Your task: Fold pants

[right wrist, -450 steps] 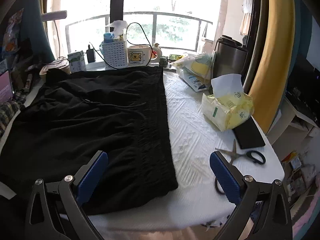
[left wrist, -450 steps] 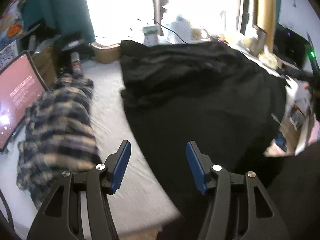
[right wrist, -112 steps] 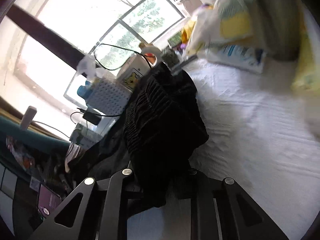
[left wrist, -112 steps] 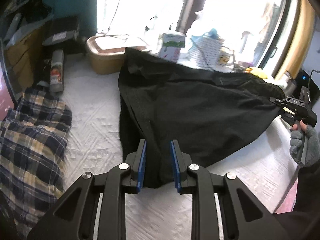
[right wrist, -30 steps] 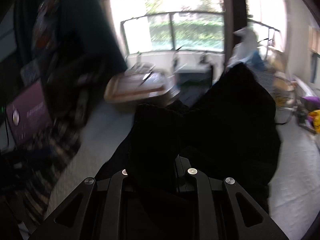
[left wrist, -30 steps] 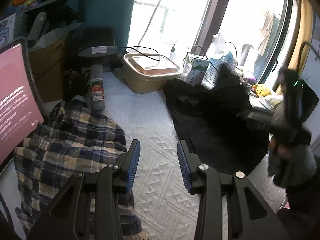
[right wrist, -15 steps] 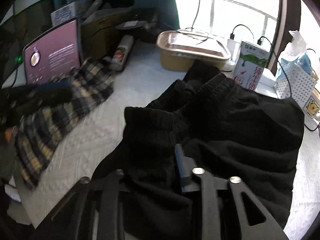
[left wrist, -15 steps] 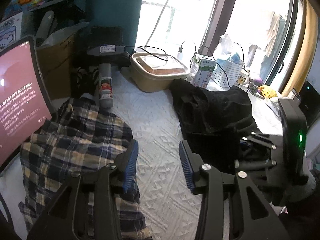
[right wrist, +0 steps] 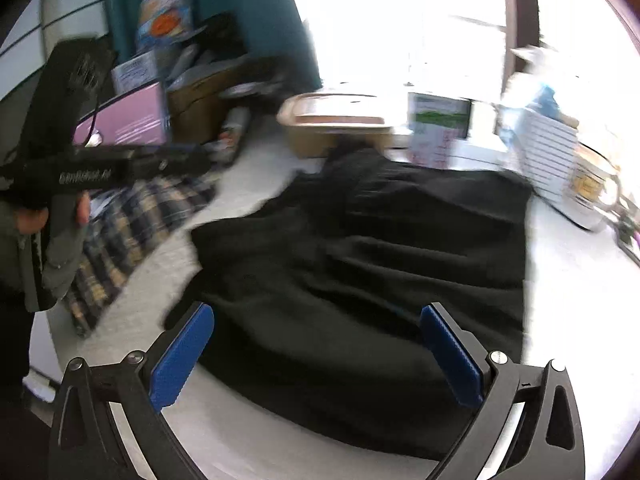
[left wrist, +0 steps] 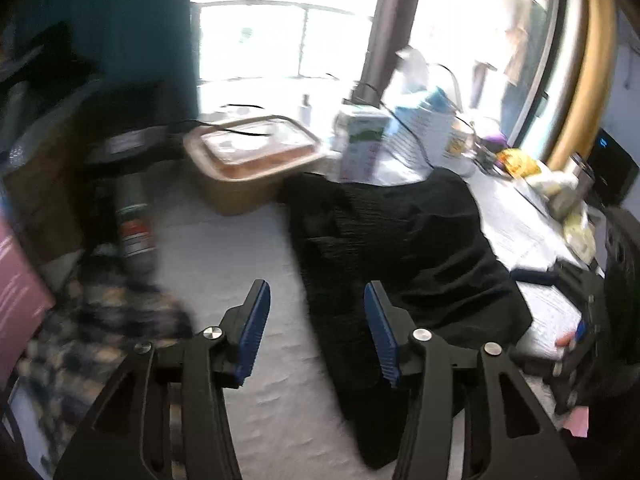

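Left wrist view: left gripper (left wrist: 316,330) spread apart, empty, above the white tablecloth (left wrist: 240,240); black pants (left wrist: 404,248) lie folded just right of it.
Around: blurred tan container (left wrist: 252,160), green-and-white carton (left wrist: 362,142), plaid shirt (left wrist: 96,320); no writing readable.
Right wrist view: right gripper (right wrist: 316,354) wide apart, empty, over the pants (right wrist: 360,256).
Writing: unreadable; carton (right wrist: 438,132) behind the pants.
Left side: gloved hand (right wrist: 52,220) holding the other gripper.

Motion blur and frame edges hide much here.

The plaid shirt (left wrist: 92,320) smears into streaks and runs off the left edge; the carton's (right wrist: 438,130) print is unreadable. The black pants' (right wrist: 360,272) near hem is cut by the right gripper (right wrist: 316,354), and the window area washes out white. The spray can's (left wrist: 134,224) label is illegible.
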Motion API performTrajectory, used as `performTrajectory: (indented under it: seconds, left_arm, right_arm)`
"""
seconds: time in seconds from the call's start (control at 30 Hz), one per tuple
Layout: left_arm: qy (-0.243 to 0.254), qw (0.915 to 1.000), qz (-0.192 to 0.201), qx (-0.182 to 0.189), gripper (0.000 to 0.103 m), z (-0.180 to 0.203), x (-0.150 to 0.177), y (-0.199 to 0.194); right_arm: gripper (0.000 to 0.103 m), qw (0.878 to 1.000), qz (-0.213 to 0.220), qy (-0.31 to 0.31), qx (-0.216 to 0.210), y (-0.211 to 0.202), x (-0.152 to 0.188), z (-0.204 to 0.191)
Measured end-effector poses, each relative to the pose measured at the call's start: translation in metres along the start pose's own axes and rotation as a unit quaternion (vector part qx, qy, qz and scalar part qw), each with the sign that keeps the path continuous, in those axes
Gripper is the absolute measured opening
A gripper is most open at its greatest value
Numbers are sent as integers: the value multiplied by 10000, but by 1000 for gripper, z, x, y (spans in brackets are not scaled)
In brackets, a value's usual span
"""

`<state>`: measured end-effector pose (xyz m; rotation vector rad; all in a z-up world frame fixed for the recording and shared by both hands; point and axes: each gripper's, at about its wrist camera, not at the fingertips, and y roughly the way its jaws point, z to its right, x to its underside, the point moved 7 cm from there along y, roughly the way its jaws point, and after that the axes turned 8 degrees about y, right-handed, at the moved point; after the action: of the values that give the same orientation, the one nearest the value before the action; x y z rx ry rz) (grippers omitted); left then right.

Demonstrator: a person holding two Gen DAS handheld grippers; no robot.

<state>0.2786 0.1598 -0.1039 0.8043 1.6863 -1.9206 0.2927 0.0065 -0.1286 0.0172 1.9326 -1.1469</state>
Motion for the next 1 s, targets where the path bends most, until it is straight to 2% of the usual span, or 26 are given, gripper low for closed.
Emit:
performTrajectory:
  seconds: [0.17, 0.3, 0.43, 0.53, 0.6, 0.63, 0.7, 0.77, 0.8, 0.83, 0.9, 1.0]
  left_arm:
    - [230, 9989, -209, 349, 59, 21, -30, 38]
    - [341, 9978, -333, 463, 64, 25, -54, 68]
    - [232, 9943, -829, 629, 64, 16, -62, 111]
    - [109, 9880, -1333, 775, 64, 9, -55, 136]
    - [61, 9873, -1308, 904, 63, 9, -54, 137]
    - [100, 9876, -1230, 966, 61, 11, -55, 135]
    - [195, 9889, -1049, 1038, 39, 15, -58, 128]
    - [221, 9906, -878, 1025, 35, 15, -63, 121]
    - [213, 9913, -786, 1031, 19, 16, -67, 118]
    - [212, 9929, -677, 955, 8, 15, -71, 113]
    - [161, 9959, -433, 772, 7, 10, -76, 100]
    - [53, 9984, -68, 557, 7, -2, -81, 75]
  right_arm:
    - [103, 9971, 167, 595, 446, -12, -10, 73]
    - [103, 9926, 341, 1023, 564, -14, -27, 123]
    - [102, 9892, 474, 1274, 543, -12, -45, 157]
    - [92, 9887, 444, 1320, 550, -1, -57, 174]
    - [84, 9894, 406, 1297, 511, 6, -61, 181]
    - [83, 9899, 372, 1279, 480, 10, -64, 184]
    - [76, 9913, 281, 1216, 419, 21, -67, 186]
    - [70, 9924, 212, 1160, 354, 29, -69, 185]
    - [67, 9932, 168, 1116, 300, 35, -71, 183]
    - [66, 9936, 144, 1085, 263, 37, -71, 180]
    - [62, 9947, 88, 1007, 197, 45, -74, 175]
    - [62, 9962, 87, 845, 165, 50, -81, 165]
